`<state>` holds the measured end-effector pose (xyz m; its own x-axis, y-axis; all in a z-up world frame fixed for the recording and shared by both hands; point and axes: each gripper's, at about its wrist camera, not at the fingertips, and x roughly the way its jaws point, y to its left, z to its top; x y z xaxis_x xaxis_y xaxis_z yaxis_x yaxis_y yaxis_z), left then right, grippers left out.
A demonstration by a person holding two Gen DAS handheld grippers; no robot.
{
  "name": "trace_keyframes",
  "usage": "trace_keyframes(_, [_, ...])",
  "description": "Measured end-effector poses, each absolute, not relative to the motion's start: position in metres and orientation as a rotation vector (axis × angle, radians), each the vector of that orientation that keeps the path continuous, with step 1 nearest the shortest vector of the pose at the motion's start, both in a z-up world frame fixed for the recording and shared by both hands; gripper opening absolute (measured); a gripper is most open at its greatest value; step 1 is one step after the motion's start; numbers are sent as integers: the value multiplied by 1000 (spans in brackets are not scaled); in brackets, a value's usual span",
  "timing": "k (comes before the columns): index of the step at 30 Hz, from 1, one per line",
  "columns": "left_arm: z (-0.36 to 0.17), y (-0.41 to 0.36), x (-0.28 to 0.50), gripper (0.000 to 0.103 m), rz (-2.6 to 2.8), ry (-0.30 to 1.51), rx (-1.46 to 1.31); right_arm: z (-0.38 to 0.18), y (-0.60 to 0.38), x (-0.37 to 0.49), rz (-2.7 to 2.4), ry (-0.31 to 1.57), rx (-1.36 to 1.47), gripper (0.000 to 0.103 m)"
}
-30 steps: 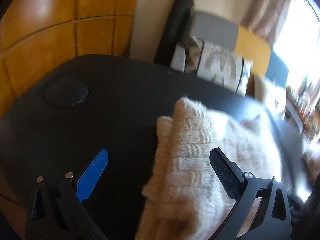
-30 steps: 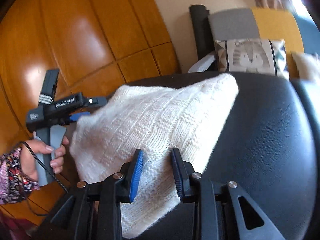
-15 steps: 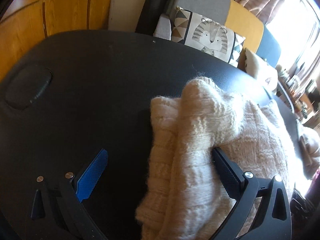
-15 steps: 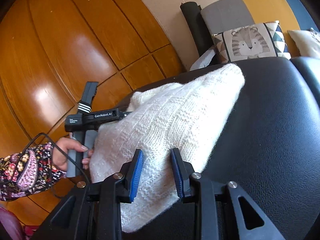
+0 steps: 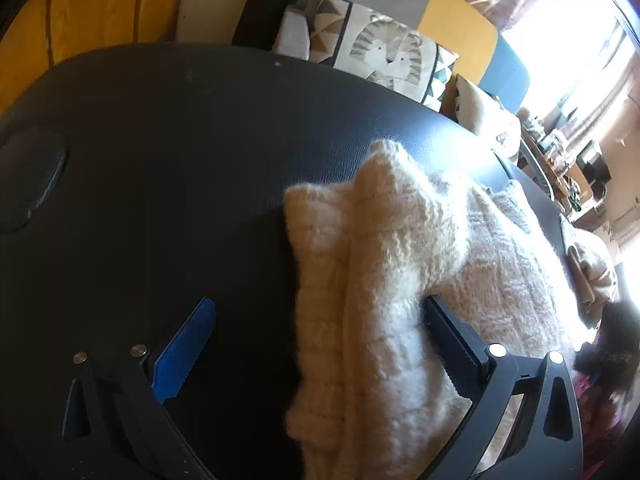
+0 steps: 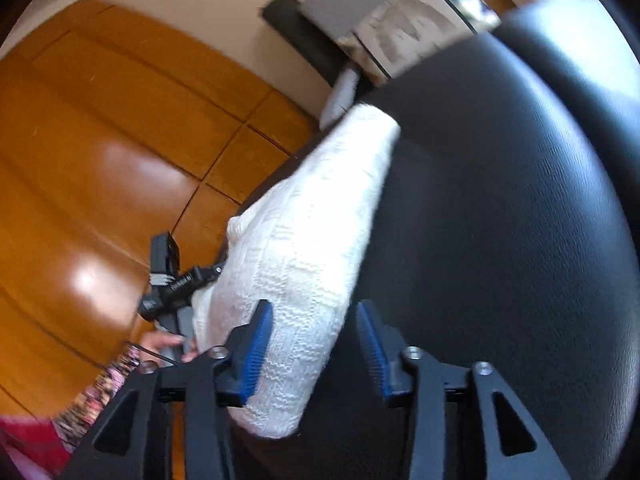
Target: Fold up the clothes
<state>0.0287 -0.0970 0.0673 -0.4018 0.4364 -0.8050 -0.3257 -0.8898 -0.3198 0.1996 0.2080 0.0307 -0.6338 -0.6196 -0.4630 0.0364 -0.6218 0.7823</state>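
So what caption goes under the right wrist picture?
Right gripper opening around the folded cream knit sweater on a black padded table.

Cream knit sweater (image 5: 384, 300) between wide jaws

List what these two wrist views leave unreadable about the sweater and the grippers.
- Sweater, left wrist view: its near end runs off the bottom edge; the folded layers hide what lies beneath.
- Left gripper, right wrist view: its fingers are behind the sweater.
- Right gripper, right wrist view: jaws opening with the sweater's corner between them; motion blur hides whether the left pad touches the knit.
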Motion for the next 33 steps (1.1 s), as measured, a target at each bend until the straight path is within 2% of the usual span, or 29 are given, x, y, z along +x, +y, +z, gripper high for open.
trace_keyframes(4, [64,-94,35,103,2323,-141,-1325,19,211,177,-2066,-1294,1116,68])
trace_keyframes(7, [61,-95,43,103,2340,-143,-1290,7,207,158,-1990,-1384,1202,72])
trace_keyframes(11, [59,-93,54,103,2367,-134,-1265,13,181,138,-2045,-1194,1329,73])
trace_keyframes(13, [58,-92,58,103,2377,-128,-1266,16,170,133,-2079,-1129,1344,79])
trace_keyframes(20, [57,-89,72,103,2392,-118,-1264,19,164,130,-2131,-1096,1345,79])
trace_keyframes(24, [56,-89,84,101,2412,-130,-1259,17,164,129,-2131,-1052,1354,66])
trace_keyframes(25, [57,-88,89,93,2415,-143,-1250,17,166,128,-2126,-1056,1349,64])
trace_keyframes(26, [59,-87,97,76,2420,-151,-1230,17,166,129,-2128,-1056,1347,63])
trace_keyframes(27, [62,-85,105,67,2425,-159,-1211,18,166,129,-2137,-1049,1345,62])
trace_keyframes(28, [64,-84,113,50,2430,-167,-1192,19,165,129,-2153,-1030,1341,62])
trace_keyframes(30, [67,-80,128,44,2446,-172,-1154,27,158,130,-2217,-936,1326,60])
trace_keyframes(33, [67,-81,146,41,2506,-164,-1124,50,138,127,-2353,-631,1297,57])
